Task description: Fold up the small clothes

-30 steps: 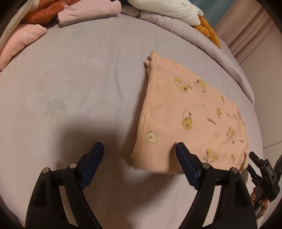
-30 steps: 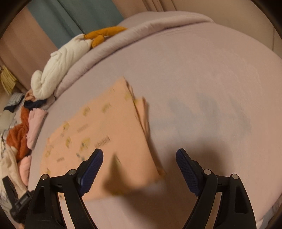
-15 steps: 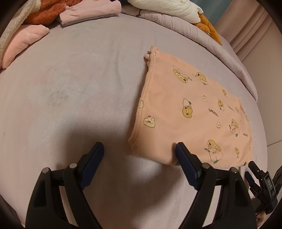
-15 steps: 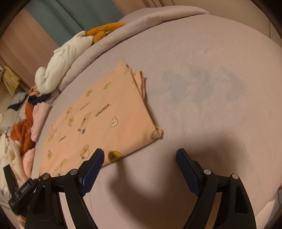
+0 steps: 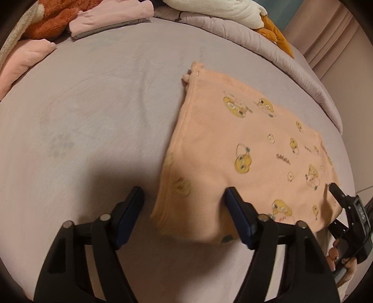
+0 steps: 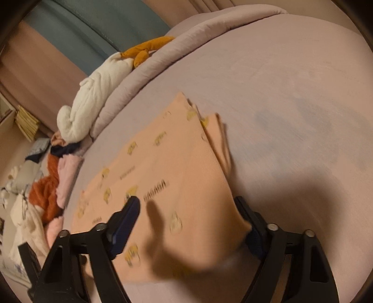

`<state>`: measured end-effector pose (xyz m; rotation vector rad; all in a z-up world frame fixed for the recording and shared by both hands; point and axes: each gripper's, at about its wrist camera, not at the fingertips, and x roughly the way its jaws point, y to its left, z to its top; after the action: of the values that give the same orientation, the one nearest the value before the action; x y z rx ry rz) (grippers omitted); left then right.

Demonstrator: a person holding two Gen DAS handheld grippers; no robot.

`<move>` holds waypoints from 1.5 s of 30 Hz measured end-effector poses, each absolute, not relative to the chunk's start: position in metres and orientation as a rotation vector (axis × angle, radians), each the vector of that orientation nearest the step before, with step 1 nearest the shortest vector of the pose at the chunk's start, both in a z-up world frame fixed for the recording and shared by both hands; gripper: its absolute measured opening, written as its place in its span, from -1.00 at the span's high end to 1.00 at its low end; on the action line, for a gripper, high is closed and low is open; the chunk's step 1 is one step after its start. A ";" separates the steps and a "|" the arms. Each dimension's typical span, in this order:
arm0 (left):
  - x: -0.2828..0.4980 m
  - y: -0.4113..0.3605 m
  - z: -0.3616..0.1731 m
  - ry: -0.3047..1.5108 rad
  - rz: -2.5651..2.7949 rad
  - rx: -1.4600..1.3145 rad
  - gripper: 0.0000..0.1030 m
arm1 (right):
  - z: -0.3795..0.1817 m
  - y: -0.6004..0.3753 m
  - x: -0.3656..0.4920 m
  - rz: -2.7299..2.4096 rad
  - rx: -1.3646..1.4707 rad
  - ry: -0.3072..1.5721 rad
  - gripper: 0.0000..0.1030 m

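A peach garment (image 5: 235, 149) with yellow cartoon prints lies folded flat on the mauve bed sheet (image 5: 93, 111). It also shows in the right wrist view (image 6: 177, 186). My left gripper (image 5: 184, 205) is open, straddling the garment's near left corner, with one finger on the cloth and one on the sheet. My right gripper (image 6: 188, 219) is open around the garment's near right corner, which bulges between the jaws. The right gripper's tip (image 5: 335, 188) shows at the far right of the left wrist view.
A rolled mauve duvet (image 5: 256, 35) runs along the back of the bed with a white plush item (image 6: 93, 98) and an orange one (image 6: 144, 50) on it. Pink and rust-coloured clothes (image 5: 70, 21) are piled at the back left.
Both grippers have moved in on the garment's near edge. The right gripper now has the corner between its open jaws; before, it was short of the cloth.
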<state>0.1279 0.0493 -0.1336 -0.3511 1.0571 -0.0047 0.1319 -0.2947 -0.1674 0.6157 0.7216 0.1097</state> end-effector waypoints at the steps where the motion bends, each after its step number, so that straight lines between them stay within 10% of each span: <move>1: 0.131 0.048 -0.134 1.056 -0.007 -0.353 -0.18 | -0.168 -0.294 0.136 0.114 0.622 0.718 -0.41; 6: 0.139 0.038 -0.135 1.050 -0.057 -0.377 0.58 | -0.172 -0.287 0.149 0.111 0.598 0.711 0.53; 9: 0.136 0.033 -0.132 1.039 -0.037 -0.360 0.79 | -0.167 -0.285 0.146 0.103 0.575 0.681 0.66; 45: 0.035 0.025 -0.092 1.058 -0.159 -0.419 0.74 | -0.079 -0.153 0.080 0.376 -0.141 0.632 0.73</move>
<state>0.0346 0.0252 -0.0919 -0.4188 1.0575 -0.1587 0.0803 -0.1527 -0.0789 -0.1415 0.6320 0.3761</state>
